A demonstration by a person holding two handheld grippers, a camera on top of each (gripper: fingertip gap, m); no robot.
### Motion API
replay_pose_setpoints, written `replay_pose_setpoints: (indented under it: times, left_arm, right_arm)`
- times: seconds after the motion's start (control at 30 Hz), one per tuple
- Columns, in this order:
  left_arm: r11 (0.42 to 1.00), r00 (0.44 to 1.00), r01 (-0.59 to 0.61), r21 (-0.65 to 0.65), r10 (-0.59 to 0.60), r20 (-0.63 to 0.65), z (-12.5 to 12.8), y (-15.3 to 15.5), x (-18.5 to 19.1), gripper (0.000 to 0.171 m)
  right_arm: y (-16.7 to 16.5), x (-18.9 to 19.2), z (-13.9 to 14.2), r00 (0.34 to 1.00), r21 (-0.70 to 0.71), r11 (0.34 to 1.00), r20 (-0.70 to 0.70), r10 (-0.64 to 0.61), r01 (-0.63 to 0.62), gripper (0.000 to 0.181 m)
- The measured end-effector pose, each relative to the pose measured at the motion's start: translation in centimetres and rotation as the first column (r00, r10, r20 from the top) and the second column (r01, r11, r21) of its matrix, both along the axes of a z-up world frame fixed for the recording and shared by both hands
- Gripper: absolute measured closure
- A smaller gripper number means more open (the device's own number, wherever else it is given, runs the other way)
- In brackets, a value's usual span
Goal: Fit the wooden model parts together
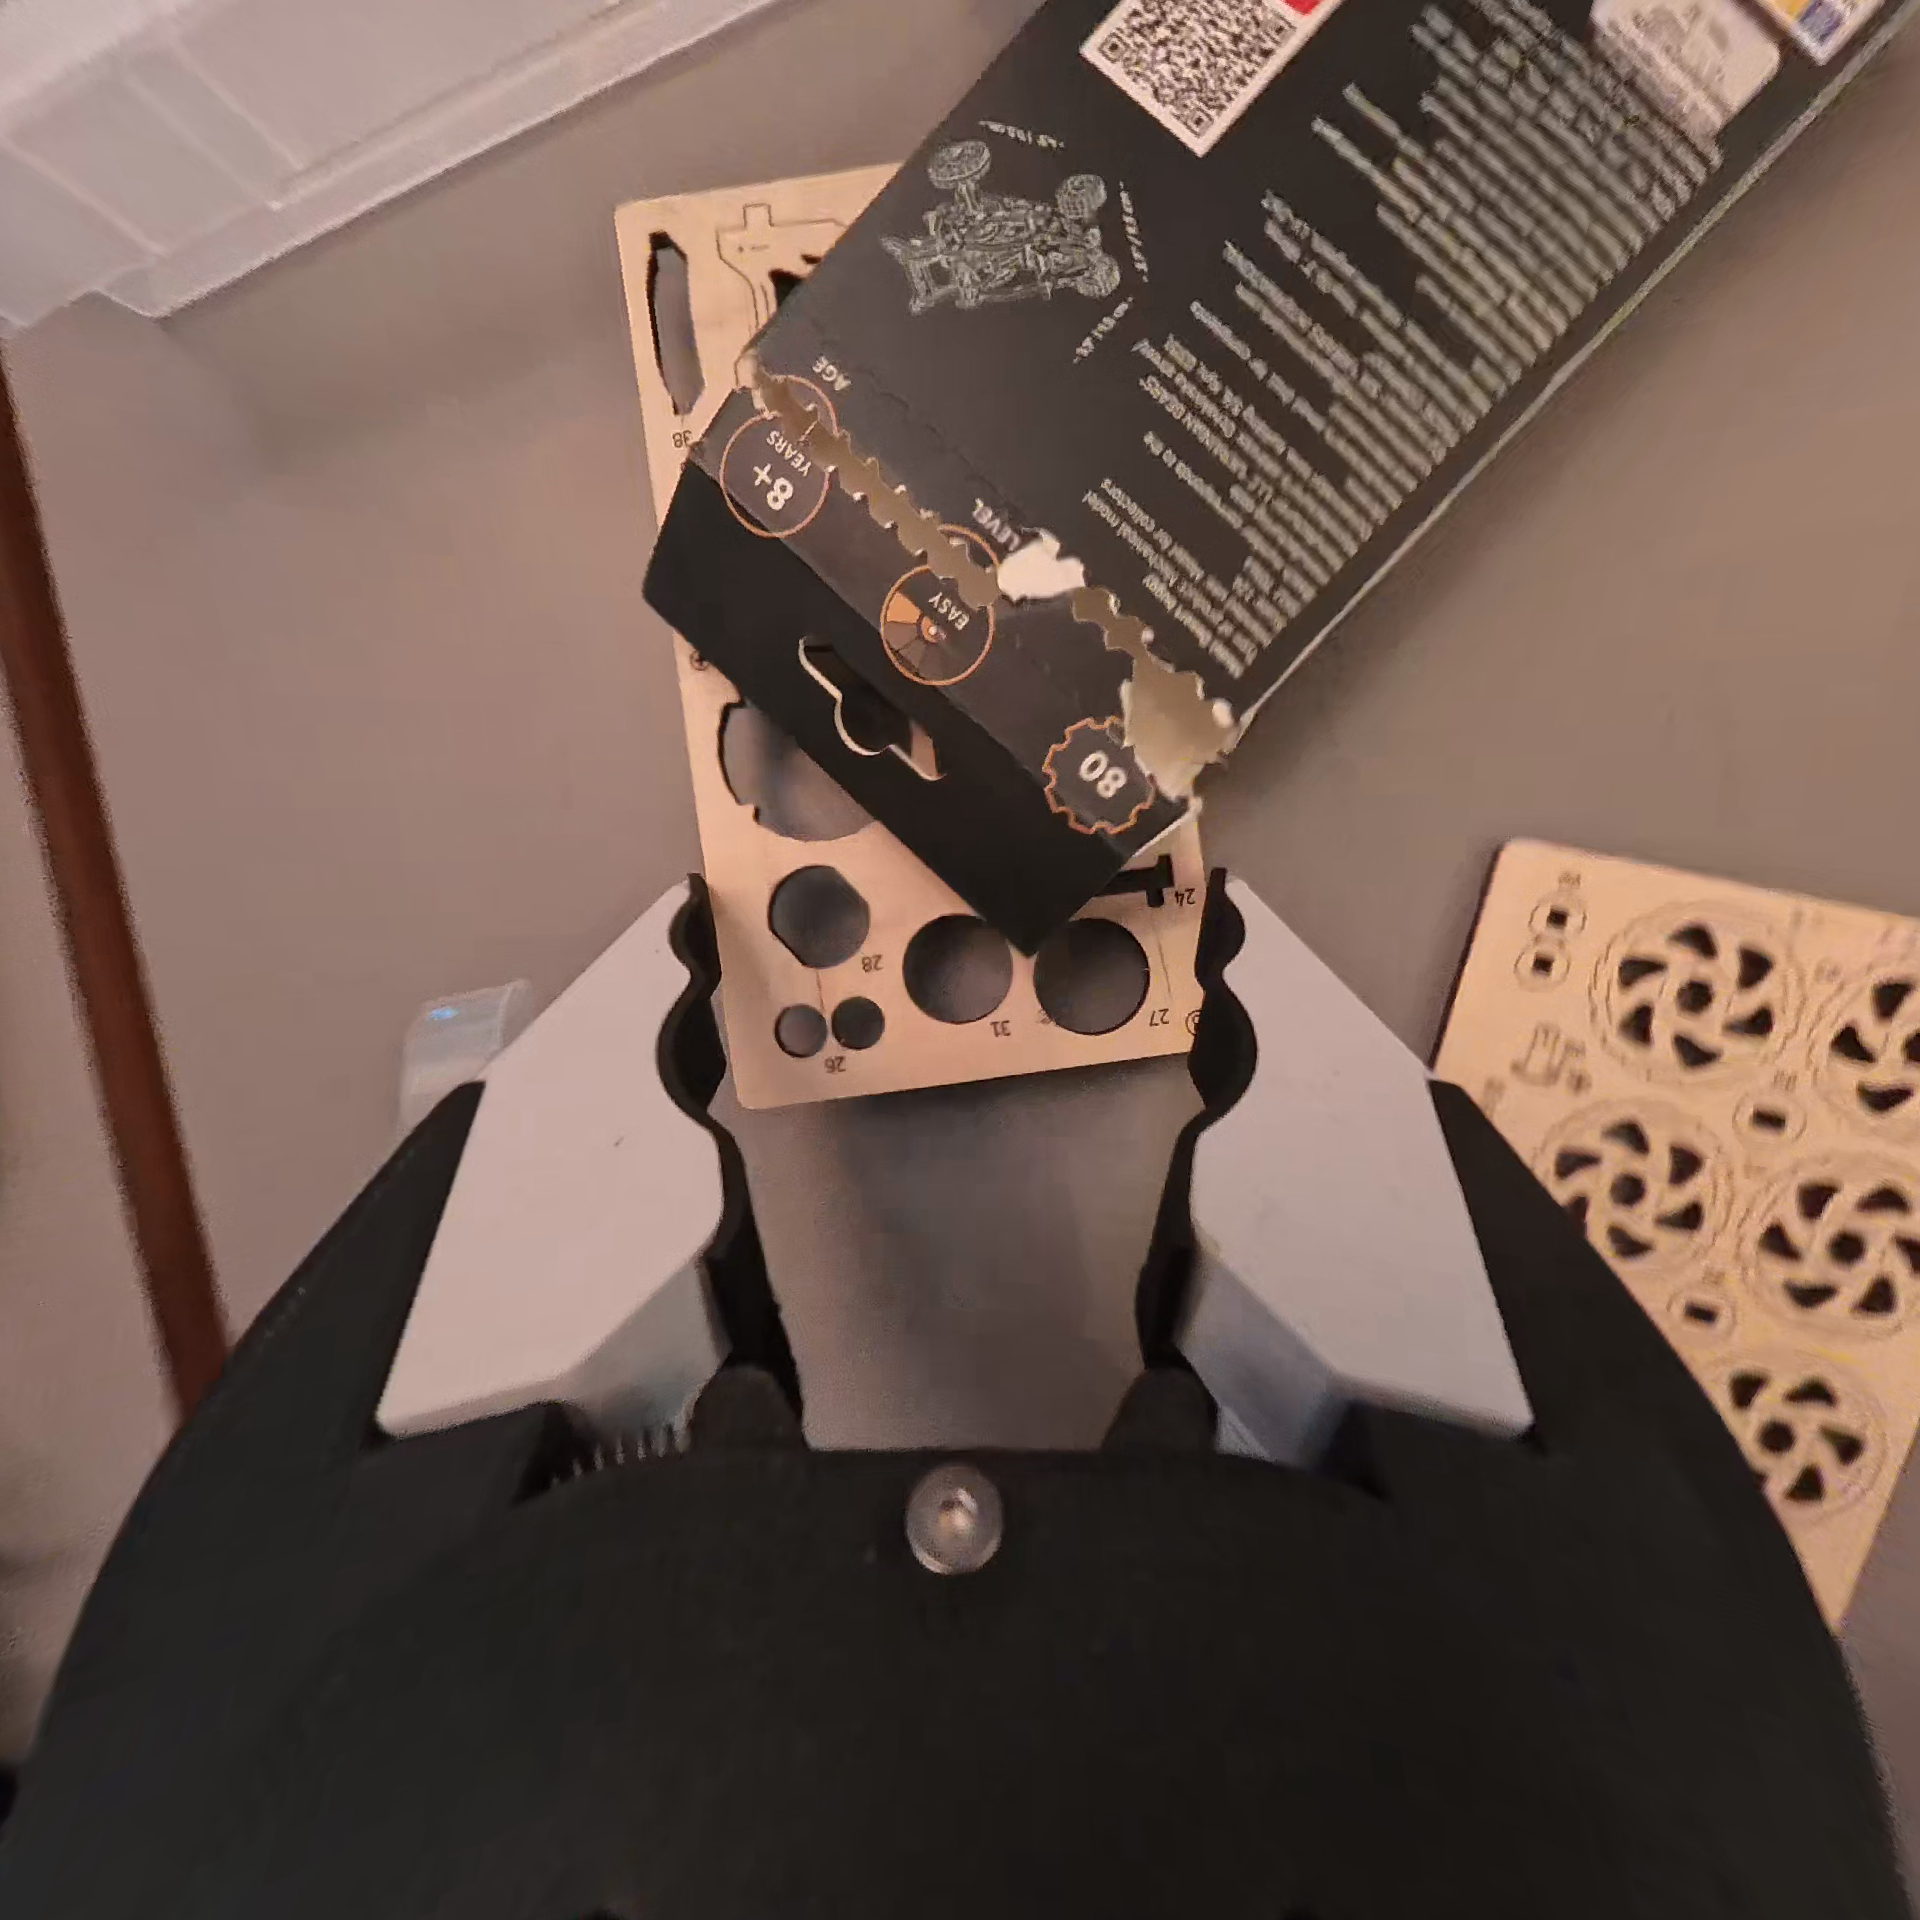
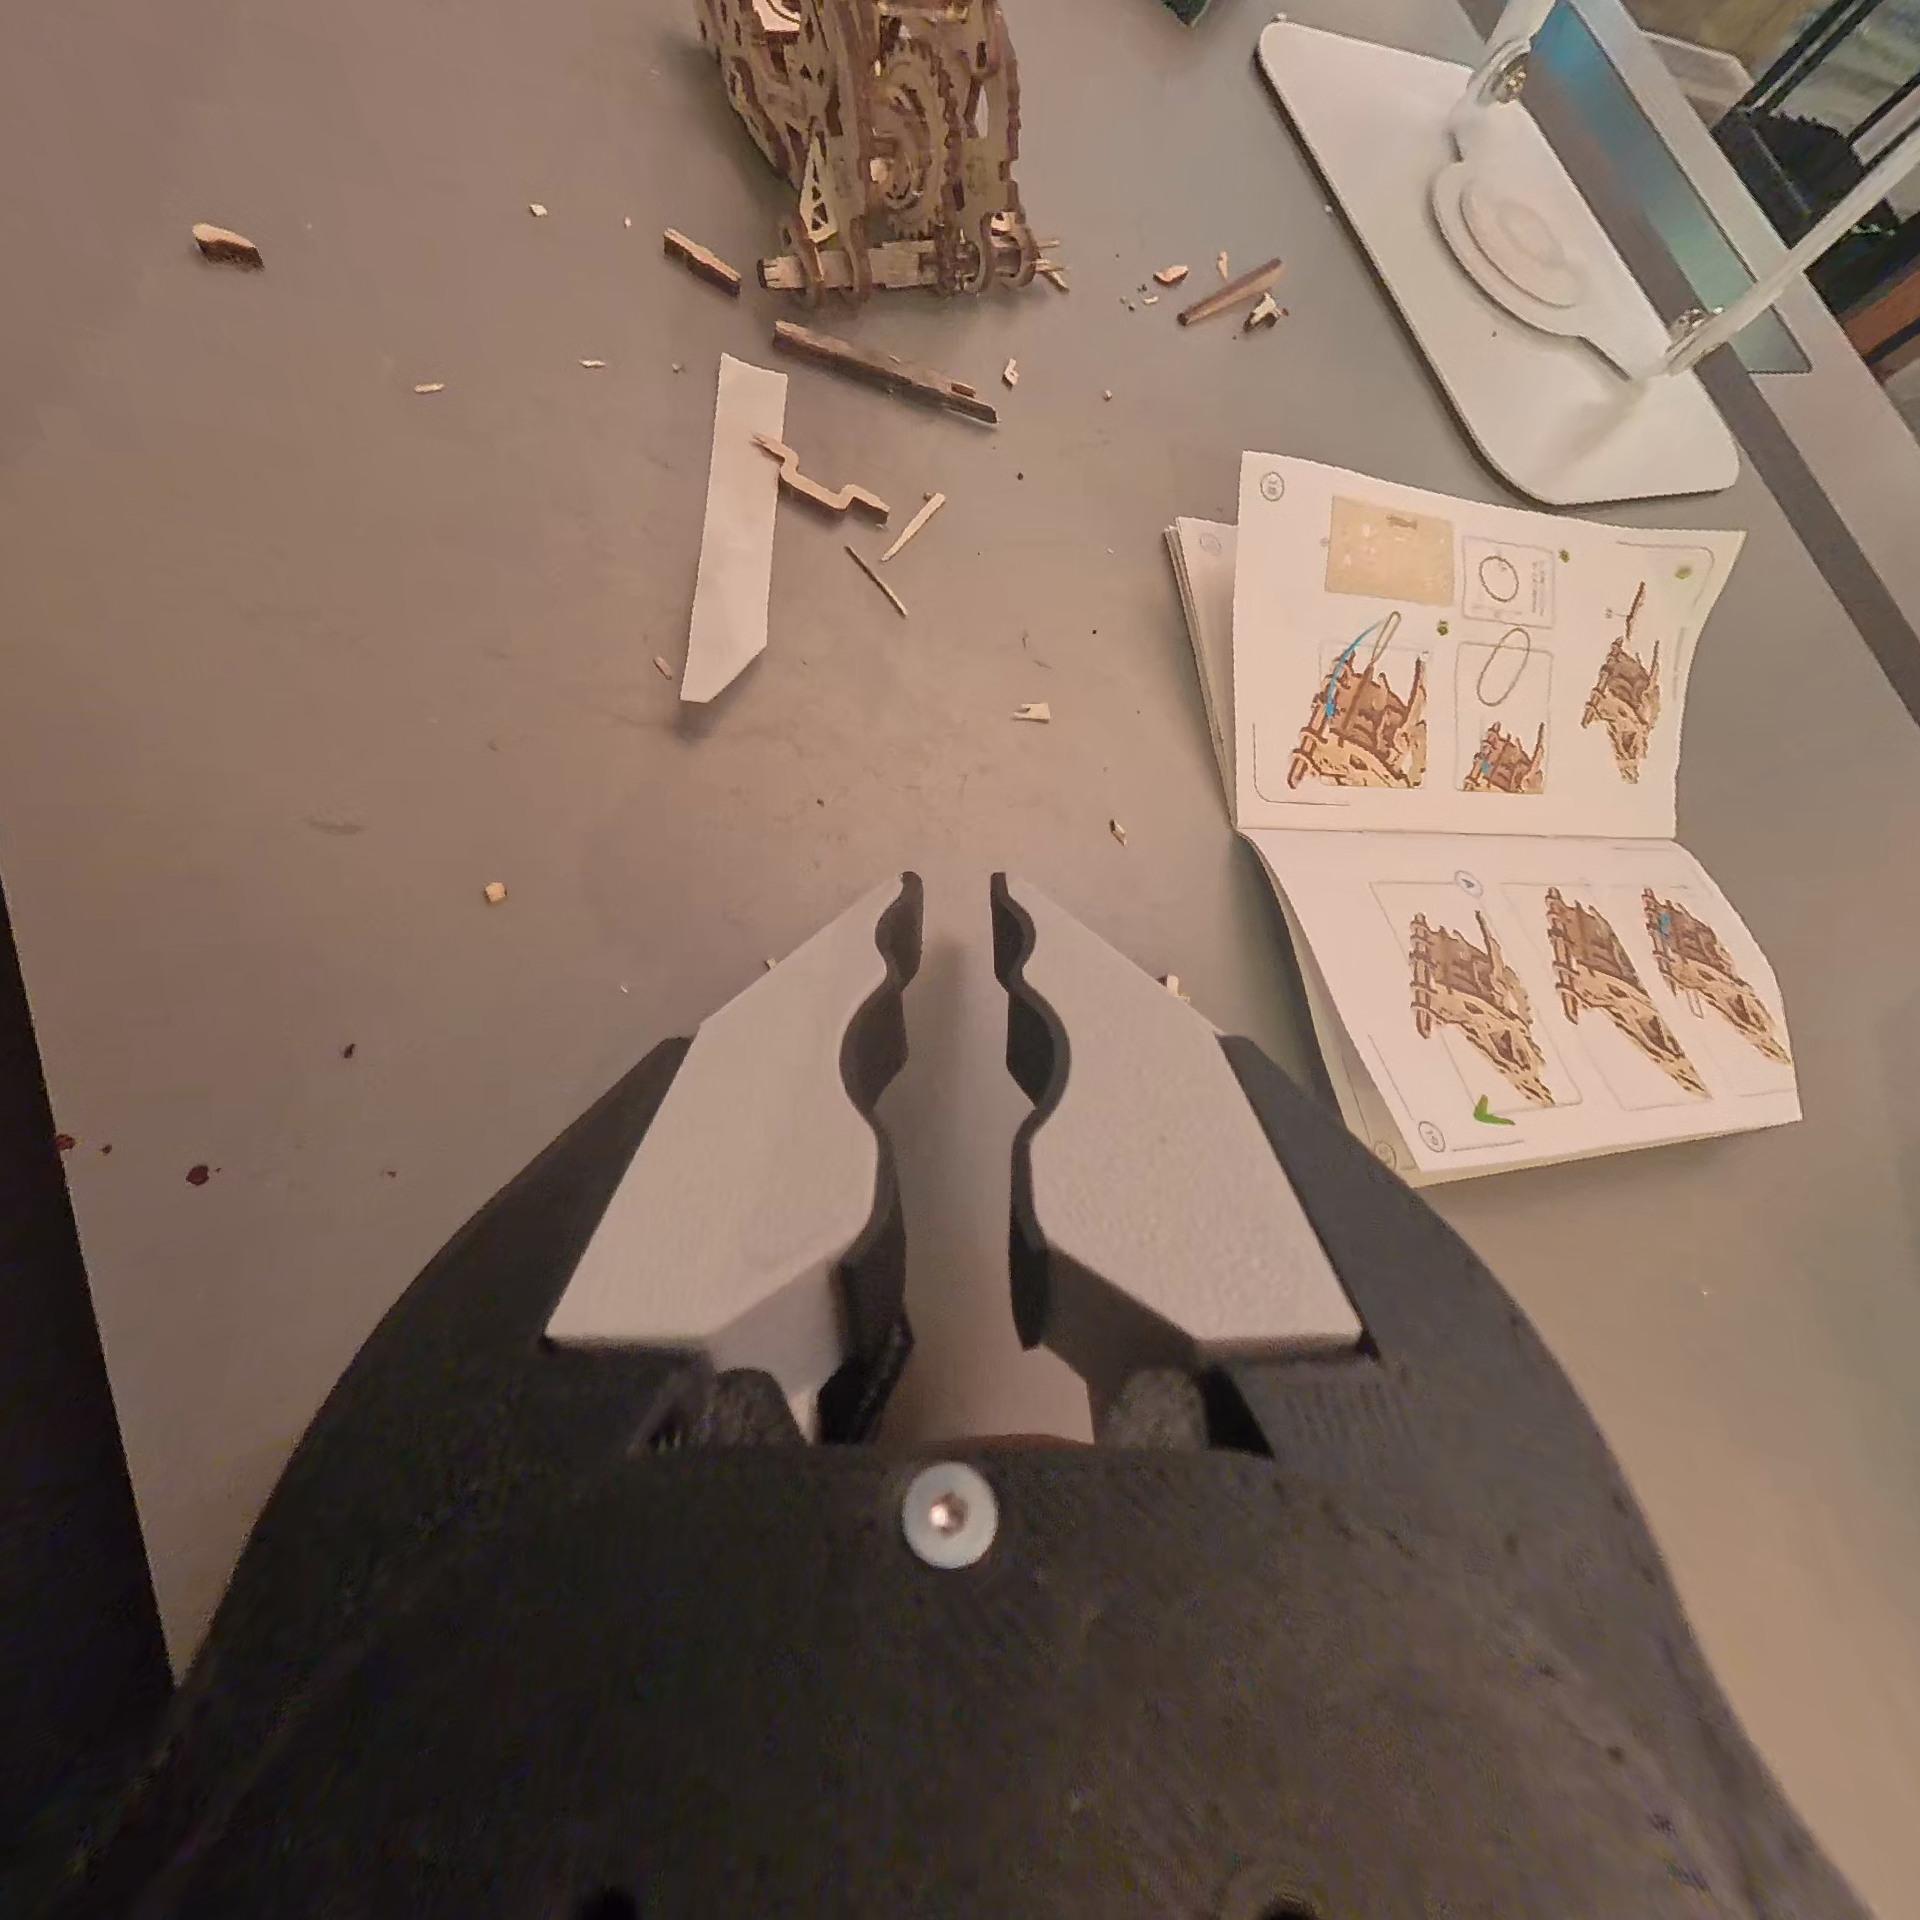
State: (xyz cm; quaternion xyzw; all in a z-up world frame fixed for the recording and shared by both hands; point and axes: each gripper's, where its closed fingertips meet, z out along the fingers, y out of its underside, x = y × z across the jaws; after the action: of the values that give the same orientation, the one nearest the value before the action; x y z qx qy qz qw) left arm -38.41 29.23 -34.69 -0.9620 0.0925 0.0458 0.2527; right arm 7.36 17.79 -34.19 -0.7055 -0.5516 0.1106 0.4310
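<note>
- Our left gripper hangs with jaws spread wide, gripping nothing; its tips flank the near edge of a punched-out wooden sheet without visibly pinching it.
- Our right gripper holds nothing; a narrow gap shows between its jaws.
- The wooden model stands largely built at the far side of the grey table, well apart from both grippers.
- Loose pieces remain: a crank-shaped part on a paper strip, a long strip, scattered offcuts.
- A wheel sheet looks unpunched, so we judge the wheels unfitted.
- The torn black box overlaps the emptied sheet; the instruction booklet lies open.
</note>
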Motion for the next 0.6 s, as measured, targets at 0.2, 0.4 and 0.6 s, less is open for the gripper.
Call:
replay_pose_setpoints:
  times: [0.2,0.4,0.6]
  left_arm:
    - [0.988,0.902,0.154,-0.034,-0.154,-0.403,5.7,-1.8,-2.1,0.081]
    - [0.975,0.762,0.223,0.005,-0.171,-0.625,10.4,-2.8,-4.3,0.171]
    - [0.968,0.881,0.237,0.078,-0.18,-0.437,8.9,-5.0,-3.8,0.147]
  right_arm:
    - [0.0,-0.7,0.3,0.998,0.012,0.998,0.039,0.054,-0.054,0.171]
    - [0.2,-1.8,2.2,0.996,0.046,0.995,0.034,0.086,-0.088,0.17]
    - [-0.5,-4.5,5.4,0.987,0.064,0.986,-0.011,0.158,-0.157,0.169]
